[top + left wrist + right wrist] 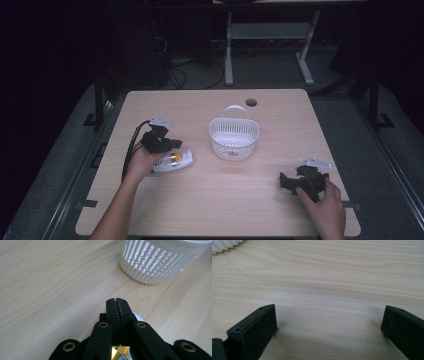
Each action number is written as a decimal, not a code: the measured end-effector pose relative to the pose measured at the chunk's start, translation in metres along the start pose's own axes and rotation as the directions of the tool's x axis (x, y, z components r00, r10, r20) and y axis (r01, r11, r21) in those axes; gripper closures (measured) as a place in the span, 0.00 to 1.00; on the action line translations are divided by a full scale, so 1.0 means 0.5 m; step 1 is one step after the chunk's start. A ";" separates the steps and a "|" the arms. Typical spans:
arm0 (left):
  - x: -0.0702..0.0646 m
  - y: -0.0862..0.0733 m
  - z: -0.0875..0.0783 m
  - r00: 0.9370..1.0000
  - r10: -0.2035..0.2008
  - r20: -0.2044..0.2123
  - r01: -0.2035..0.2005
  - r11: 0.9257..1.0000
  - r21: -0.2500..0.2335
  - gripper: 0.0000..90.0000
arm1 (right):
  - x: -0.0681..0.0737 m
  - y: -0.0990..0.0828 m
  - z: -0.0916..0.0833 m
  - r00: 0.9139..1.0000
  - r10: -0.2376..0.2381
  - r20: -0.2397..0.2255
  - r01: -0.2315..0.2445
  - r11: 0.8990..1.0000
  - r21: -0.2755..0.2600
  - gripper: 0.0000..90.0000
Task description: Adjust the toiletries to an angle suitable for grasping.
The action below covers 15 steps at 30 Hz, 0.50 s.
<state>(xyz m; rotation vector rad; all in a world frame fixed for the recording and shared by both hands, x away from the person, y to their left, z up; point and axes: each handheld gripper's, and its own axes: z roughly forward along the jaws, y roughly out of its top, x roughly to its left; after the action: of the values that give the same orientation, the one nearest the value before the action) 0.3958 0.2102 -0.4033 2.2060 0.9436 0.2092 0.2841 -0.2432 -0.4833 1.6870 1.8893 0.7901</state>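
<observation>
Nearest the person, at the right front part of the pale wood-grain table (240, 200), the right hand (327, 202) holds the right gripper (286, 181) low over the tabletop; in the right gripper view its two black jaws stand wide apart with only bare wood (324, 302) between them, and a sliver of ribbed white plastic (224, 245) shows far off at the upper left corner. Well apart from it, across the table, the left hand (140, 162) holds the left gripper (172, 145), whose jaws in the left gripper view are pressed flat together, pad against pad, with nothing visible between the tips (117, 307). Just below and beside that gripper lies a white oblong package with a gold and blue label (175, 161), flat on the wood; in the left gripper view a bit of its gold face (120, 352) shows under the jaw linkage, and whether the gripper touches it cannot be told. Beyond the left gripper's tips, ahead and to their right, stands a round white slotted plastic basket with an arched handle (233, 134), upright, its ribbed wall (160, 262) near but clear of the jaws. A small dark round hole (251, 102) sits in the tabletop past the basket.
</observation>
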 end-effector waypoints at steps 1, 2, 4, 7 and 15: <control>0.001 0.003 0.006 1.000 -0.003 0.000 0.003 1.000 0.004 0.99 | 0.000 0.000 0.000 1.000 0.000 0.000 0.000 1.000 0.000 0.00; 0.003 0.005 0.012 1.000 -0.003 -0.001 0.003 1.000 0.008 0.99 | 0.000 0.000 0.000 1.000 0.000 0.000 0.000 1.000 0.000 0.00; 0.008 0.012 0.031 1.000 -0.006 -0.003 0.006 1.000 0.026 0.99 | 0.000 0.000 0.000 1.000 0.000 0.000 0.000 1.000 0.000 0.00; 0.012 0.014 0.048 1.000 -0.010 -0.008 0.010 0.999 0.044 0.99 | 0.000 0.000 0.000 1.000 0.000 0.000 0.000 1.000 0.000 0.00; 0.007 0.016 0.090 1.000 0.011 -0.022 -0.009 0.994 0.108 1.00 | 0.000 0.000 0.000 1.000 0.000 0.000 0.000 1.000 0.000 0.00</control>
<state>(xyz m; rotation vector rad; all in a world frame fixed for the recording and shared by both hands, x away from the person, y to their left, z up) 0.4212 0.1840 -0.4312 2.3121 0.9764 0.1919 0.2841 -0.2433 -0.4833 1.6869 1.8895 0.7902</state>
